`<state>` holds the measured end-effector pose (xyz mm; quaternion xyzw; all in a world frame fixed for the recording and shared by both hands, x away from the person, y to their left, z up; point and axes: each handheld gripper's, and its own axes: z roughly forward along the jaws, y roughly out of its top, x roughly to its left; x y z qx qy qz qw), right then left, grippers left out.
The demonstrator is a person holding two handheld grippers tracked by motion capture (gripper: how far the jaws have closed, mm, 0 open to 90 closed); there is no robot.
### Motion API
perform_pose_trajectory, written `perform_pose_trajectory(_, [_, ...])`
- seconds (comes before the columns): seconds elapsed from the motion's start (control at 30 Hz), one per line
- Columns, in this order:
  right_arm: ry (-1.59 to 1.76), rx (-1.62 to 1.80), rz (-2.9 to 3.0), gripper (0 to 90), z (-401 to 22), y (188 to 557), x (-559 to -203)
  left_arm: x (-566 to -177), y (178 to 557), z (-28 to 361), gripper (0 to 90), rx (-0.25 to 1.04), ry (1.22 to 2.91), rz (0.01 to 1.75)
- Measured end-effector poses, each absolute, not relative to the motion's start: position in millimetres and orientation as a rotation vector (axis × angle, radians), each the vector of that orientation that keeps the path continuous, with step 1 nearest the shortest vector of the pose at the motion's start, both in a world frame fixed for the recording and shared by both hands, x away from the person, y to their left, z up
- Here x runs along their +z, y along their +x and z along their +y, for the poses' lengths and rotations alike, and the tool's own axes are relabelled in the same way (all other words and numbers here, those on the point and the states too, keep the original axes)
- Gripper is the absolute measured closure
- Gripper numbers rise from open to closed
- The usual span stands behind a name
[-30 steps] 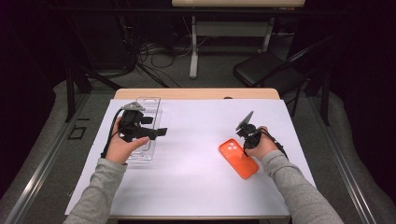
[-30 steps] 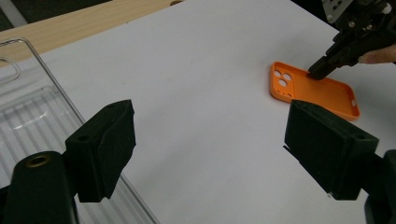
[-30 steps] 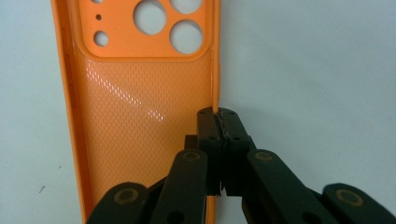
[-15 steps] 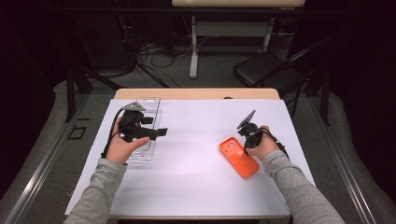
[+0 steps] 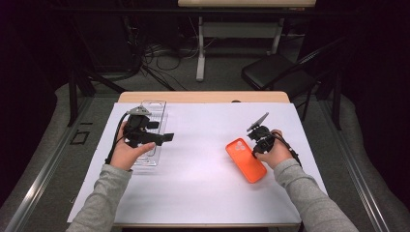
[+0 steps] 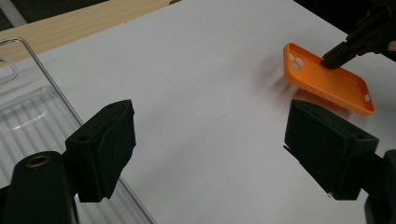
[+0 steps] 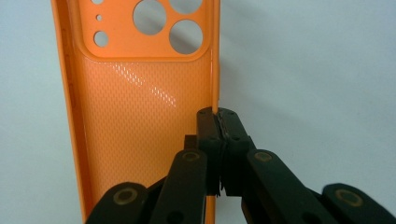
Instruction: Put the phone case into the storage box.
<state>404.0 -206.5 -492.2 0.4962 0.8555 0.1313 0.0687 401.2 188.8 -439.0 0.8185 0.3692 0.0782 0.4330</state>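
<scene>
1. Case (image 5: 246, 160), orange, sits on the right half of the table (image 5: 203, 193), hollow side up, with its camera end toward the table's middle.
2. In the left gripper view the case (image 6: 327, 79) is tilted: the camera-hole end is off the white sheet with a shadow beneath it, and whether the far end touches the sheet cannot be told.
3. Right gripper (image 7: 218, 122): jaws pinched together on one long side wall of the case (image 7: 140, 121), one pad inside the wall and one outside. No gap visible between the pads beyond the wall itself.
4. In the high view the right gripper (image 5: 256, 145) is at the case's edge nearest the right hand (image 5: 276, 152).
5. Inside of the case shows a fine dotted texture; three large round holes and smaller ones at the camera end.
6. Left gripper (image 6: 210, 140): jaws wide apart, nothing between them, pads bare.
7. In the high view the left gripper (image 5: 167, 138) is held over the left half of the table, well apart from the case and pointing toward it.
8. Clear tray (image 5: 153, 108) lies under the left hand (image 5: 124, 152), near the table's left edge; its ribbed floor shows in the left gripper view (image 6: 28, 121).
</scene>
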Motion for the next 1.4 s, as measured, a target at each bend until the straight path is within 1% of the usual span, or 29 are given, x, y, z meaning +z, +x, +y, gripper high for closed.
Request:
perform_pose_trajectory(0.67, [1.393,0.549,2.518,89.0,-194.3,378.2,-462.4,-438.2,397.5,184.1,16.2,0.202,2.044,0.902])
perform_pose_trajectory(1.4, [1.324,0.713,2.444,89.0,-172.8,369.5,-454.9,-440.0,392.8,174.3,16.2,0.203,2.06,0.873])
